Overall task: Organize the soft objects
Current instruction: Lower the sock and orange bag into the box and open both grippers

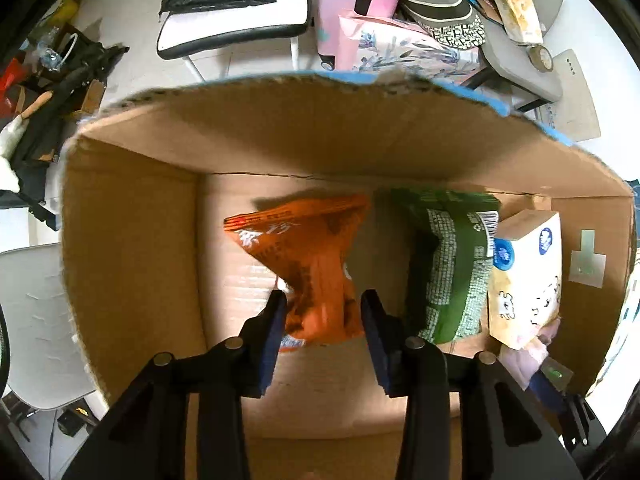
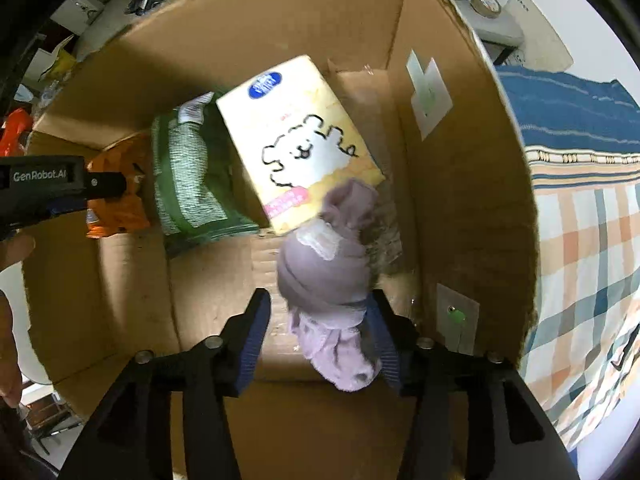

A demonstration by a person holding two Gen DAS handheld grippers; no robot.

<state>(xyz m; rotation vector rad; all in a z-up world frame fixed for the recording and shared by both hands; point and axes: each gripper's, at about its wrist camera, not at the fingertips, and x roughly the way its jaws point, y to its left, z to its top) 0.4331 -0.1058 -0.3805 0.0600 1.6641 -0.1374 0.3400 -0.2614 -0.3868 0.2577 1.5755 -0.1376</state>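
Inside the corrugated cardboard box (image 1: 132,240), my left gripper (image 1: 323,307) pinches a crinkly orange snack bag (image 1: 308,256) at its waist. Beside it lie a green gridded pouch (image 1: 452,268) and a glossy cream tissue pack (image 2: 300,140) with a doodled bear. My right gripper (image 2: 320,316) stands spread, its right finger touching a soft lilac knit bundle (image 2: 328,276). The other tool reads "GenRobot.AI".

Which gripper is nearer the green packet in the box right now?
Left. The left gripper grips the orange bag right beside the green packet. The right gripper, around the purple sock bundle, has the tissue pack in between.
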